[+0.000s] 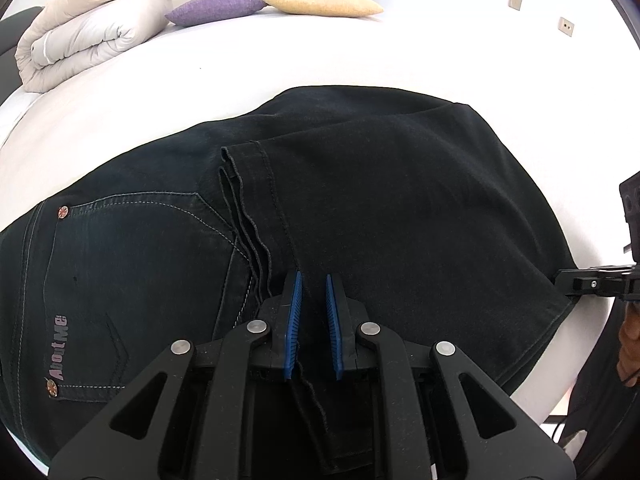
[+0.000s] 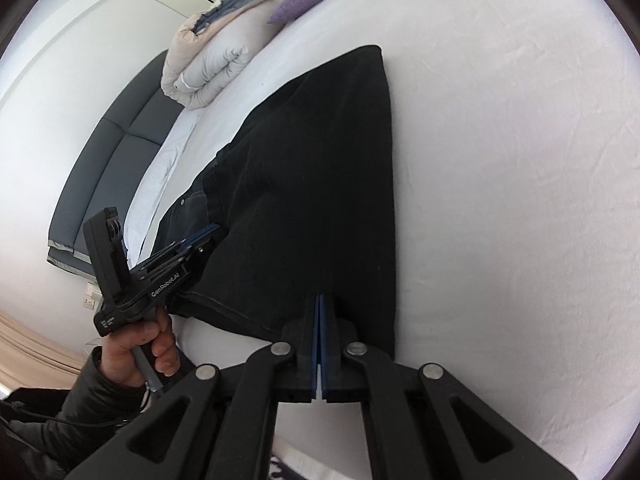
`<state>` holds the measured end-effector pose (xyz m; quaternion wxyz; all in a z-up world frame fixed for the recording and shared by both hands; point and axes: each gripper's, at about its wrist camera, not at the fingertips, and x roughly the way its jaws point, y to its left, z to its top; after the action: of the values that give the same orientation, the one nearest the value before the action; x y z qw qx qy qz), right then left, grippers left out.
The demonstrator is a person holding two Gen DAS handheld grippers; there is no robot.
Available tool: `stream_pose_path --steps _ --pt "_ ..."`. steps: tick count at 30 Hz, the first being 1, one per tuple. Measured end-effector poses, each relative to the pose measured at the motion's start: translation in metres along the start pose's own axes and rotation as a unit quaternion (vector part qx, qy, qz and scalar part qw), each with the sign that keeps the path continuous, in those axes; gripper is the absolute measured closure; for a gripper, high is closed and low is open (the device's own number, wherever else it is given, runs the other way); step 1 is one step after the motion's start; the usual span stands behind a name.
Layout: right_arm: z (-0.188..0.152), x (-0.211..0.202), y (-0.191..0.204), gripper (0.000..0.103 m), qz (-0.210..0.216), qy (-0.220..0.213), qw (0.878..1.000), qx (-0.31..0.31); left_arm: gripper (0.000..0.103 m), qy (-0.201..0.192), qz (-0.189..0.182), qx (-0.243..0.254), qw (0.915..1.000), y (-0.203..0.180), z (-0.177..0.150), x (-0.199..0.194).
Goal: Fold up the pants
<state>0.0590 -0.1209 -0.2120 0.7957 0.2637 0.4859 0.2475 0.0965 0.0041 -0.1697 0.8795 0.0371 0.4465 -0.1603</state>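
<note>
- Left wrist view had my left gripper (image 1: 312,300) low over the black pants (image 1: 360,184); its blue pads (image 1: 294,320) stood apart with a gap between them, a raw hem edge of the cloth running down through that gap; nothing was pinched there.
- Pants lay folded on the white bed (image 1: 240,60), legs doubled back so the hems rested on the seat beside the back pocket (image 1: 132,272); a pocket label read "AboutMe".
- Right wrist view showed my right gripper (image 2: 320,312) at the near edge of the pants (image 2: 312,184); its blue pads (image 2: 317,336) were pressed together, with the tips at the dark cloth; I could not tell whether any fabric was caught between them.
- From that side my left hand (image 2: 136,348) gripped the handle of the left gripper (image 2: 200,240), whose fingers sat at the pants' edge on the left.
- At the bed's far end lay a rolled duvet (image 1: 80,36), a purple pillow (image 1: 216,7) and a yellow pillow (image 1: 320,0), all well apart from the pants; a dark headboard (image 2: 104,168) stood behind.
</note>
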Motion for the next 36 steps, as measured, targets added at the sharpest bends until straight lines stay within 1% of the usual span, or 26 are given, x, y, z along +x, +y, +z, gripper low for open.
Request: stream_pose_path --steps 2,4,5,7,10,11,12,13,15,16,17,18,20,21,22,23,24,28,29,30,31,33,34,36 --pt "-0.002 0.0 -0.002 0.103 0.002 -0.01 1.0 0.002 0.091 -0.005 0.001 -0.002 1.0 0.001 -0.002 -0.002" --pt "-0.003 0.0 0.001 0.103 -0.007 -0.018 1.0 -0.006 0.091 -0.013 -0.003 -0.012 0.9998 0.003 -0.005 -0.005" --pt "-0.003 0.0 0.002 0.103 -0.012 -0.021 1.0 -0.01 0.091 -0.019 -0.006 -0.021 0.9996 0.005 -0.006 -0.007" --pt "-0.004 -0.001 0.003 0.103 -0.02 -0.025 0.999 -0.017 0.09 -0.033 -0.025 -0.055 0.9976 0.013 -0.012 -0.017" --pt "-0.003 0.0 0.005 0.103 -0.03 -0.03 0.999 -0.027 0.09 -0.044 -0.053 -0.118 0.9906 0.03 -0.026 -0.034" --pt "-0.003 -0.001 0.005 0.103 -0.033 -0.033 0.998 -0.031 0.09 -0.048 -0.064 -0.148 0.9858 0.039 -0.034 -0.043" --pt "-0.003 -0.001 0.006 0.103 -0.036 -0.035 0.998 -0.034 0.09 -0.052 -0.071 -0.166 0.9822 0.045 -0.04 -0.049" --pt "-0.003 0.0 0.006 0.103 -0.039 -0.037 0.998 -0.037 0.09 -0.057 -0.083 -0.194 0.9758 0.055 -0.049 -0.058" --pt "-0.003 0.0 0.007 0.103 -0.043 -0.042 0.997 -0.041 0.09 -0.07 -0.103 -0.251 0.96 0.074 -0.069 -0.076" --pt "-0.004 0.001 0.008 0.103 -0.046 -0.044 0.997 -0.043 0.09 -0.078 -0.106 -0.281 0.9507 0.084 -0.081 -0.087" --pt "-0.004 0.001 0.009 0.103 -0.048 -0.047 0.997 -0.046 0.09 -0.09 -0.11 -0.312 0.9395 0.096 -0.094 -0.099" --pt "-0.005 0.002 0.009 0.103 -0.049 -0.05 0.996 -0.048 0.087 -0.1 -0.112 -0.328 0.9327 0.103 -0.102 -0.107" --pt "-0.006 0.001 0.009 0.103 -0.051 -0.055 0.996 -0.052 0.063 -0.125 -0.116 -0.369 0.9138 0.12 -0.12 -0.125" --pt "-0.006 0.001 0.01 0.103 -0.052 -0.057 0.996 -0.054 0.028 -0.146 -0.117 -0.402 0.8965 0.132 -0.133 -0.134" --pt "-0.007 0.002 0.01 0.103 -0.052 -0.059 0.995 -0.055 0.011 -0.169 -0.113 -0.434 0.8777 0.143 -0.144 -0.143" --pt "-0.007 0.001 0.01 0.103 -0.052 -0.06 0.995 -0.054 0.009 -0.189 -0.108 -0.46 0.861 0.151 -0.154 -0.149" --pt "-0.008 0.001 0.01 0.103 -0.052 -0.061 0.995 -0.053 0.009 -0.203 -0.11 -0.488 0.8416 0.161 -0.163 -0.154" --pt "-0.008 -0.001 0.012 0.103 -0.057 -0.062 0.995 -0.053 0.009 -0.215 -0.164 -0.538 0.7987 0.181 -0.179 -0.153" --pt "-0.009 -0.002 0.012 0.103 -0.057 -0.062 0.995 -0.053 0.009 -0.22 -0.184 -0.552 0.7831 0.184 -0.184 -0.15" --pt "-0.009 -0.002 0.012 0.103 -0.057 -0.062 0.995 -0.052 0.009 -0.218 -0.196 -0.562 0.7735 0.187 -0.189 -0.147" --pt "-0.009 -0.003 0.011 0.103 -0.056 -0.061 0.995 -0.052 0.009 -0.213 -0.2 -0.57 0.7682 0.189 -0.192 -0.144" --pt "-0.009 -0.003 0.012 0.103 -0.058 -0.06 0.995 -0.052 0.009 -0.203 -0.197 -0.581 0.7632 0.192 -0.199 -0.139" --pt "-0.008 -0.004 0.012 0.103 -0.058 -0.06 0.995 -0.052 0.009 -0.2 -0.193 -0.59 0.7579 0.195 -0.204 -0.137" --pt "-0.008 -0.004 0.013 0.103 -0.059 -0.06 0.995 -0.051 0.009 -0.208 -0.197 -0.604 0.7435 0.2 -0.213 -0.136"
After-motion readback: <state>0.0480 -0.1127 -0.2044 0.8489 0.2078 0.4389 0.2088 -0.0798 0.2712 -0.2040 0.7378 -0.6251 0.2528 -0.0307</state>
